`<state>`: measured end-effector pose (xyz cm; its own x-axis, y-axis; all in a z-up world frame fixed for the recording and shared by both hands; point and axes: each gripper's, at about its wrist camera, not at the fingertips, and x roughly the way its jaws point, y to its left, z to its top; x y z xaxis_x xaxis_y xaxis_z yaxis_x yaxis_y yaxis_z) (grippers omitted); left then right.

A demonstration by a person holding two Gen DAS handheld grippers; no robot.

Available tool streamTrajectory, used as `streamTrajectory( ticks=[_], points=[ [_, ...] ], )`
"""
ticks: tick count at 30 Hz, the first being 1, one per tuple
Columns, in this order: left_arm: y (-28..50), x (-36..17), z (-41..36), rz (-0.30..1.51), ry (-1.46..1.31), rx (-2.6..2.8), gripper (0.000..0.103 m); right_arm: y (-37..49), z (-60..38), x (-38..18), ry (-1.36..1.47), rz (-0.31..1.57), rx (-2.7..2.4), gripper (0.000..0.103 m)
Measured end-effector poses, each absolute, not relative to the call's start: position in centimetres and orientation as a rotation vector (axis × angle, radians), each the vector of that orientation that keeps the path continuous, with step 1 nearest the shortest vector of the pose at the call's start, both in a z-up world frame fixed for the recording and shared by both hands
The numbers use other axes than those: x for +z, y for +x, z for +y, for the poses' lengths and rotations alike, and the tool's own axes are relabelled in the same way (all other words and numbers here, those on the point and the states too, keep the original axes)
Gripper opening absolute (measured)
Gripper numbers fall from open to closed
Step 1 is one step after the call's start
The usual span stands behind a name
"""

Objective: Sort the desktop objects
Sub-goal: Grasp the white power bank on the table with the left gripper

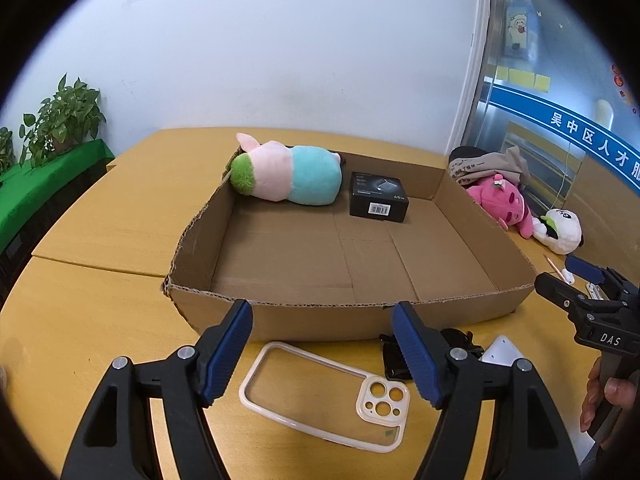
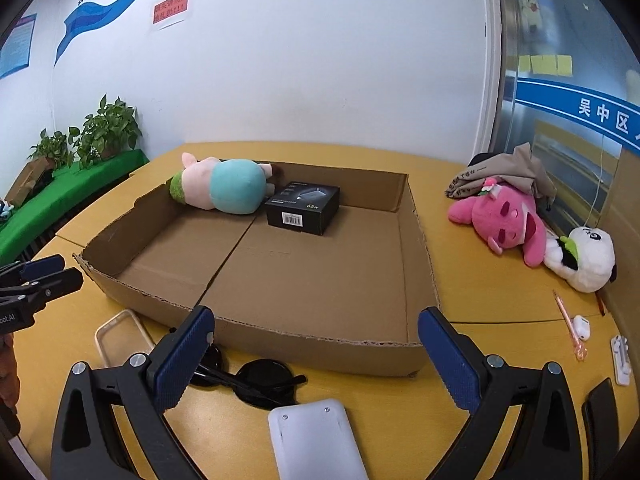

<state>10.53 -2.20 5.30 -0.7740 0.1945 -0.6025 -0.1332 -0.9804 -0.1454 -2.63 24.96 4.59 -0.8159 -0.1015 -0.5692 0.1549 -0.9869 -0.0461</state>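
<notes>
Through the left wrist camera we see our left gripper (image 1: 322,350) with its blue-padded fingers (image 1: 226,354) spread wide and holding nothing, poised above a clear phone case with a cream rim (image 1: 326,396) that lies flat on the yellow wooden counter (image 1: 100,216). Just beyond stands a shallow brown cardboard tray (image 1: 320,316); at its far end a pastel pink, teal and green plush toy (image 1: 290,174) lies beside a black boxed charger (image 1: 379,197). To the right of the tray, on the counter, rest a bright pink plush (image 1: 502,204) and a white panda plush (image 1: 562,230).

Through the right wrist camera our right gripper (image 2: 316,358) is likewise wide open and empty. Between its fingers (image 2: 450,360), close to the lens, lies a white rounded rectangular device (image 2: 314,440), and just past it a pair of black sunglasses (image 2: 256,380) sits against the tray's near wall. The phone case shows at the left, beside the left gripper. At the right, well apart from the tray, lie a pink pen (image 2: 568,326) and a small white earbud case (image 2: 581,327).
</notes>
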Motion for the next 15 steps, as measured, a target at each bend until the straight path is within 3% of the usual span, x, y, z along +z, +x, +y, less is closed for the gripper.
streamTrajectory(
  ticks=[7,15],
  points=[
    [11.6,4.9,-2.2,-0.163,-0.998,2.760,0.072,-1.7,26.5,2.9,0.973,0.097,-2.784,0.103],
    [11.9,2.7,1.4,-0.168,-1.066,2.536,0.072,-0.5,28.5,-4.6,1.316,0.079,-2.564,0.103]
  ],
)
